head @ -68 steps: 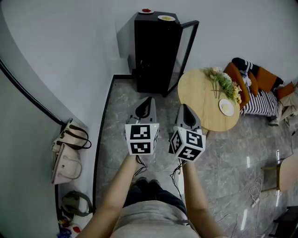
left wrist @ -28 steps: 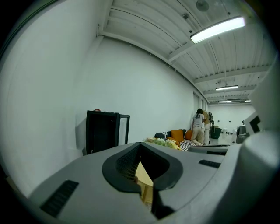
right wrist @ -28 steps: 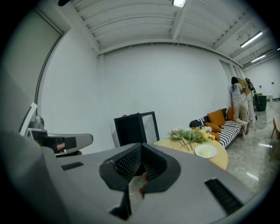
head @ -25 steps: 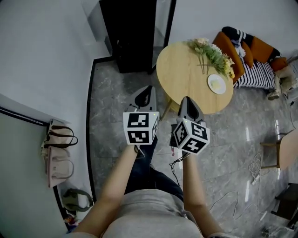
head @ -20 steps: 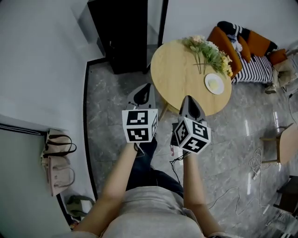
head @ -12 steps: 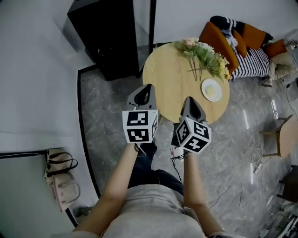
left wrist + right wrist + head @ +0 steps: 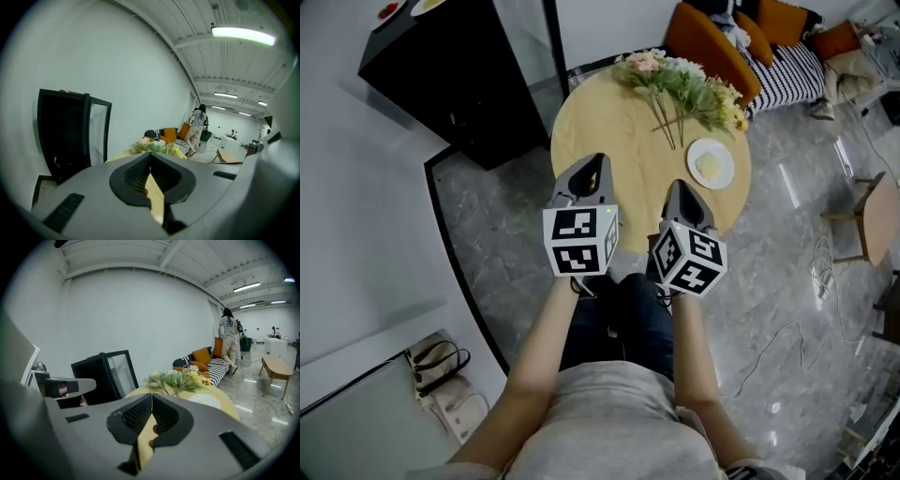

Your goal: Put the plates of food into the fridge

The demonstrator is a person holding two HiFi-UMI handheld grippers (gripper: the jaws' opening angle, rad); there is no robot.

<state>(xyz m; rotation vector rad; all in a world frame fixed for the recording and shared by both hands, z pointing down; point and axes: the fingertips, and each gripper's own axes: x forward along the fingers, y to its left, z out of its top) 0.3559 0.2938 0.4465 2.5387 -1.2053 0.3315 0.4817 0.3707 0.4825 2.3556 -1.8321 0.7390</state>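
Both left tongs [image 7: 594, 164] and right tongs [image 7: 678, 187] hang closed, empty, by the table [image 7: 600, 112], flowers [image 7: 689, 89] just beside the plate [image 7: 711, 163].

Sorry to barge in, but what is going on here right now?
A person stands at a round wooden table, a gripper in each hand. The left gripper and right gripper are both shut and empty. A plate of food lies untouched on the table beside some flowers. The black fridge has its door open, with two dishes on top.
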